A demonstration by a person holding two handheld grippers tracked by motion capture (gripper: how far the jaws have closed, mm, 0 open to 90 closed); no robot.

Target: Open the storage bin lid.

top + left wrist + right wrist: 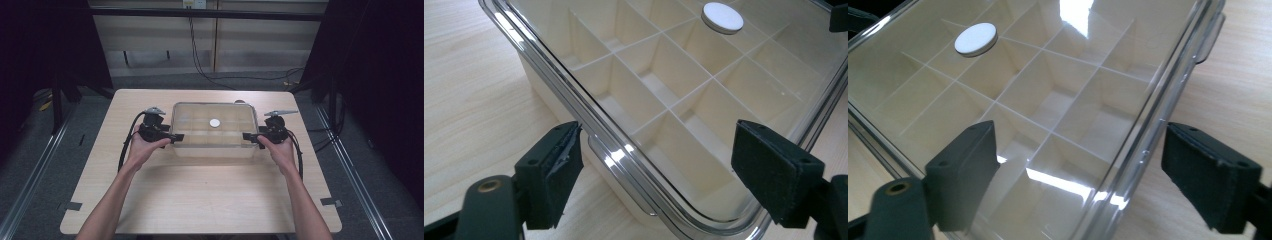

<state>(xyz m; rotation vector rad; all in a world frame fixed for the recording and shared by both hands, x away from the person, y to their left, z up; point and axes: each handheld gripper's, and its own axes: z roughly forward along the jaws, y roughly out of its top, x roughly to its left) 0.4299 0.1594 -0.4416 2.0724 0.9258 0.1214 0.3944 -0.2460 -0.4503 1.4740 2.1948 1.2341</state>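
Divided box (215, 142) with empty compartments, white disc (214, 122) atop clear lid (200, 112)

lid (684, 80): clear glossy plastic | box (549, 95): cream matt plastic | table (200, 195): pale wood-grain, matt

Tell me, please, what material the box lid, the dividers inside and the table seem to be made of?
The lid looks like clear glossy plastic: the grid shows through and it carries bright reflections. The dividers look like matte cream plastic, though this is uncertain. The table shows pale wood grain, probably laminate.
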